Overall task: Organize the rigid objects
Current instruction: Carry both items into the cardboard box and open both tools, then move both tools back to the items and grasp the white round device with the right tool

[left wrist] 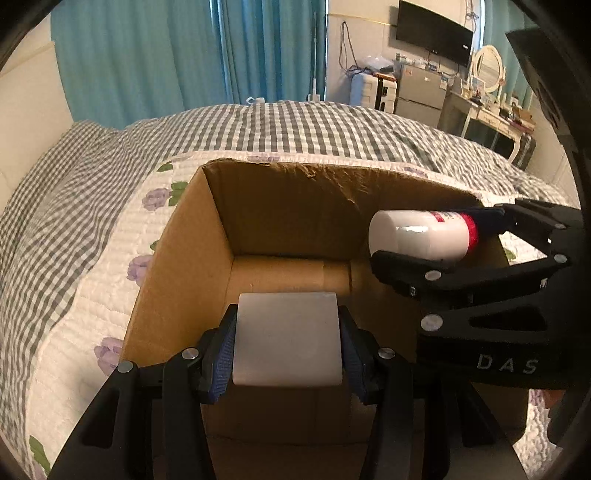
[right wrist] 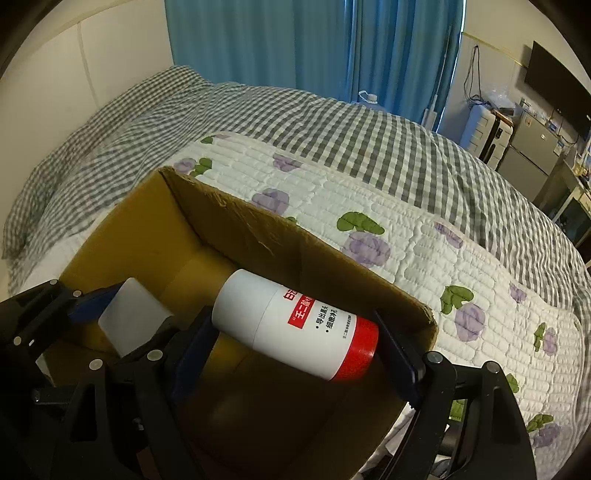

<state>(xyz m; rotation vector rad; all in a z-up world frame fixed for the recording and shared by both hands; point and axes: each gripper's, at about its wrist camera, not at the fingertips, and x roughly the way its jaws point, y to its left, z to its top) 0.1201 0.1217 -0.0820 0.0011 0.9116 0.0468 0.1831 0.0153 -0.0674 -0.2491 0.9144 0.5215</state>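
Observation:
An open cardboard box [left wrist: 284,206] sits on the bed and also shows in the right wrist view [right wrist: 258,236]. My left gripper [left wrist: 286,350] is shut on a white rectangular block [left wrist: 286,332], held over the box's near side; the block also shows in the right wrist view [right wrist: 129,317]. My right gripper [right wrist: 295,343] is shut on a white bottle with a red band and red label [right wrist: 291,325], held sideways above the box's right part. The bottle [left wrist: 417,236] and the right gripper [left wrist: 436,243] also show in the left wrist view.
The box rests on a white quilt with purple flowers [right wrist: 406,229] over a grey checked bedspread [left wrist: 295,125]. Blue curtains [left wrist: 192,55] hang behind. A dresser with a mirror [left wrist: 487,70], a wall television [left wrist: 432,33] and a small fridge [left wrist: 421,92] stand at the far right.

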